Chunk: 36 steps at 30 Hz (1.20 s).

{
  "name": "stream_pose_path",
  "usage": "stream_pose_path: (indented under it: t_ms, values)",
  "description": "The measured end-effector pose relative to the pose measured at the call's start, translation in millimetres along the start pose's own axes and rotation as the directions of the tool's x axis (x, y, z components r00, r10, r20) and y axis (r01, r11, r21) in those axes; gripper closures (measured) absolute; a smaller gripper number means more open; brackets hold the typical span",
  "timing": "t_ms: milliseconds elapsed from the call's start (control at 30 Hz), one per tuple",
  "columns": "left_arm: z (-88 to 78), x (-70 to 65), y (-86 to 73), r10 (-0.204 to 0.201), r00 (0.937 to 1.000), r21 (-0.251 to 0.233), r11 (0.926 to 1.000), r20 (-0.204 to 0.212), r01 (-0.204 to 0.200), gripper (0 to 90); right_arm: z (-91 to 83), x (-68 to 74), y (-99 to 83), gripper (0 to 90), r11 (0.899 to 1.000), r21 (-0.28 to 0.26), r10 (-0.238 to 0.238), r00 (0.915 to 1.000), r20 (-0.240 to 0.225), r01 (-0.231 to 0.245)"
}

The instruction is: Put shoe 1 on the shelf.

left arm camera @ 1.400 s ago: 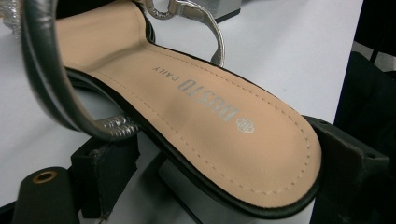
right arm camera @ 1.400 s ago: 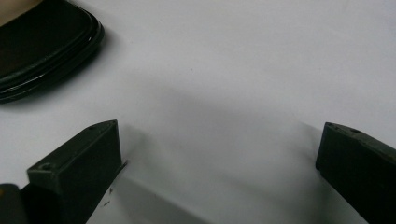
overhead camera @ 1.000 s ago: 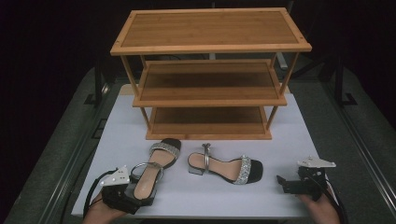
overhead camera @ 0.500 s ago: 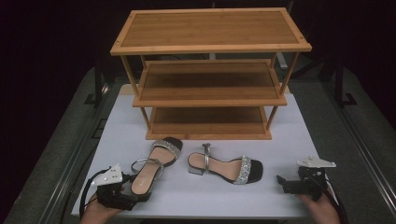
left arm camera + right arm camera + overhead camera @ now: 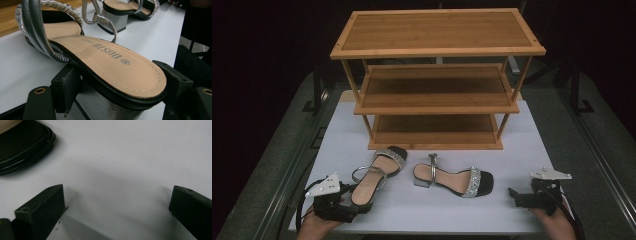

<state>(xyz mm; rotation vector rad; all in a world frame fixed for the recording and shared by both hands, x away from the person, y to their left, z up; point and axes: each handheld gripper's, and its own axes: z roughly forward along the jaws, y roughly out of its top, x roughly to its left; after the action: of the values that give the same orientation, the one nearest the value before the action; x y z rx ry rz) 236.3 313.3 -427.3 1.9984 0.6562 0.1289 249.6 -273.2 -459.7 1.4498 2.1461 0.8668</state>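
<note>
Sandal heel (image 5: 117, 82) sits between your left gripper's (image 5: 343, 209) black jaws, one jaw on each side of the heel end of the insole. Those jaws have just been closing, and in the left gripper view both pads press against the dark sole edge, so treat this gripper as clenched on the left sandal (image 5: 373, 177). That sandal lies on the white table (image 5: 512, 150) at its front left, toe with the glitter band pointing toward the rack (image 5: 437, 80), silver ankle strap (image 5: 37, 35) arching up just behind the toe strap. Your left hand (image 5: 314, 227) enters from the bottom edge of the high view, with the grey plate on top of the gripper. Second sandal (image 5: 454, 177) lies just to the right of the first, apart from it, on its side-on line with the block heel to the left and the glitter toe to the right. Your right gripper (image 5: 516, 196) rests at the table's front right, well apart from the second sandal's toe; its jaws stand wide and released, with bare table between them in the right gripper view. A dark sole edge shows at the upper left of that view. Wooden rack stands behind both sandals with three bare shelves.
</note>
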Motion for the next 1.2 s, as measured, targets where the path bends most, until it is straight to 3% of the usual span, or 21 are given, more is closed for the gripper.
stream_pose_path:
  t_ms: [300,633,933,1200]
  values:
    - [2.1,2.7,14.4,-0.003,1.0000,-0.054,0.9985,0.003,0.003,25.0,0.0,0.1,-0.1,0.0,1.000,0.000,0.000,1.0000,0.000,0.000]
    - [11.4,7.9,28.8,0.010,0.9998,-0.074,0.9972,-0.017,-0.011,25.0,0.0,0.2,-0.2,0.0,1.000,-0.002,0.000,1.0000,0.001,0.000]
    - [28.2,21.5,43.5,-0.007,0.9995,-0.110,0.9939,-0.032,0.003,25.0,-0.1,0.4,-0.4,0.0,1.000,-0.004,0.001,1.0000,0.001,-0.001]
    - [52.6,41.8,55.8,-0.013,0.9989,-0.131,0.9914,-0.044,0.007,24.9,0.0,0.1,-0.3,0.0,1.000,-0.003,-0.001,1.0000,0.001,0.001]
